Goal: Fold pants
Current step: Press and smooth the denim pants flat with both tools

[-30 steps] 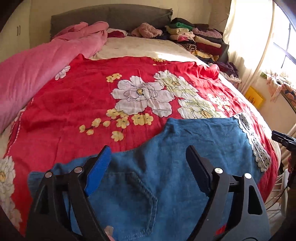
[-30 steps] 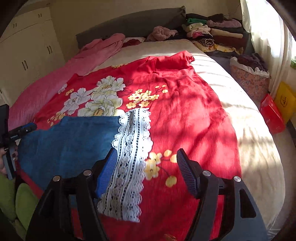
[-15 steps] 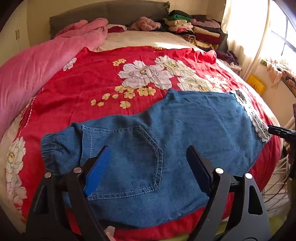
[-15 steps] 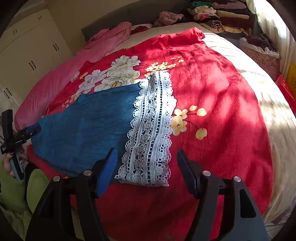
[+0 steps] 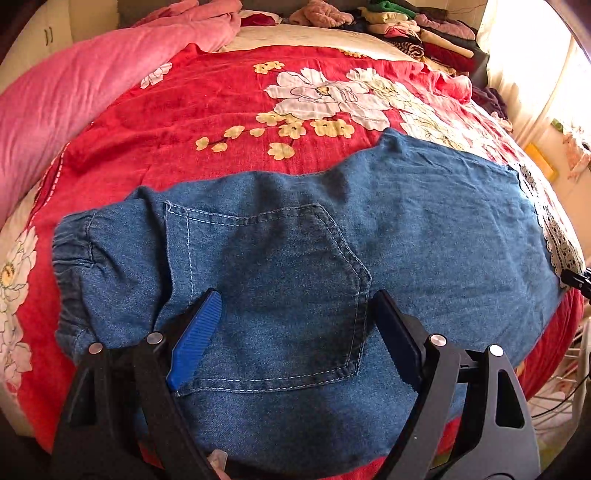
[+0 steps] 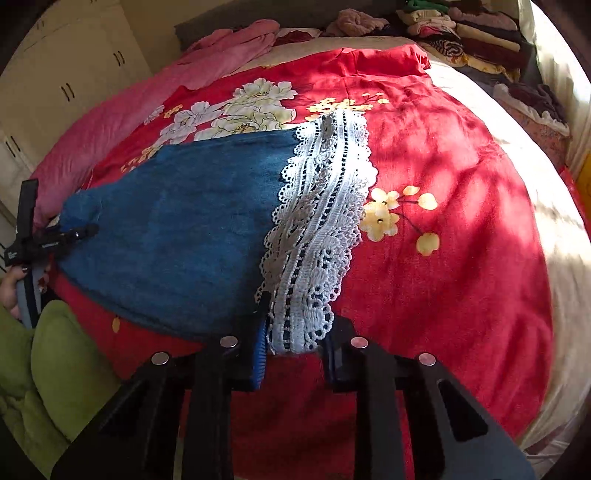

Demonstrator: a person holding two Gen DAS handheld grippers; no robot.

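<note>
Blue denim pants (image 5: 332, 240) with a back pocket and a white lace hem (image 6: 321, 221) lie flat across the red floral bedspread (image 5: 207, 110). My left gripper (image 5: 295, 317) is open over the pocket at the waist end, its fingers resting on or just above the cloth. My right gripper (image 6: 297, 332) has its fingers drawn close around the near edge of the lace hem. The left gripper also shows at the left edge of the right wrist view (image 6: 55, 236).
A pink blanket (image 5: 74, 81) lies along the bed's left side. Folded clothes (image 5: 417, 33) are stacked at the head of the bed. White cupboards (image 6: 55, 92) stand on the left. A green cloth (image 6: 55, 369) is at the near left.
Both grippers have pulled back towards the bed's near edge, so more of the pants shows. The right gripper's fingers have closed in on the lace hem. The left gripper stays open.
</note>
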